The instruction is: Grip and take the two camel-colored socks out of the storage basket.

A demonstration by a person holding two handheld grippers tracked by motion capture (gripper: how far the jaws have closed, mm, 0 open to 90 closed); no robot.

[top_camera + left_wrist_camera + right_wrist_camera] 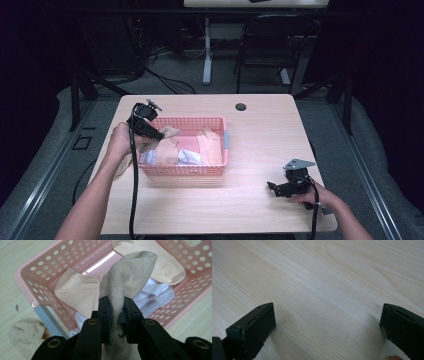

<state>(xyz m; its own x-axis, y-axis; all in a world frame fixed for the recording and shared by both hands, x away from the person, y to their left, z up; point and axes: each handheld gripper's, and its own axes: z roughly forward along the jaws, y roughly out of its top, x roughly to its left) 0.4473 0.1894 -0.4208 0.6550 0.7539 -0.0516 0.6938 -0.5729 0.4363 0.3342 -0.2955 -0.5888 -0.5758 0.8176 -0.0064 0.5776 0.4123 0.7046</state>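
The wooden table (260, 145) carries a pink perforated basket (200, 169) toward its left side, holding peach socks (77, 293) and white cloth (157, 296). Over the basket's left end the left gripper (116, 305) has its jaws pinched together on a beige sock (127, 277), which stands up above the basket. Another beige sock (25, 333) lies on the table just outside the basket. Well apart, the right gripper (327, 322) rests near the table's right front, jaws wide apart over bare wood
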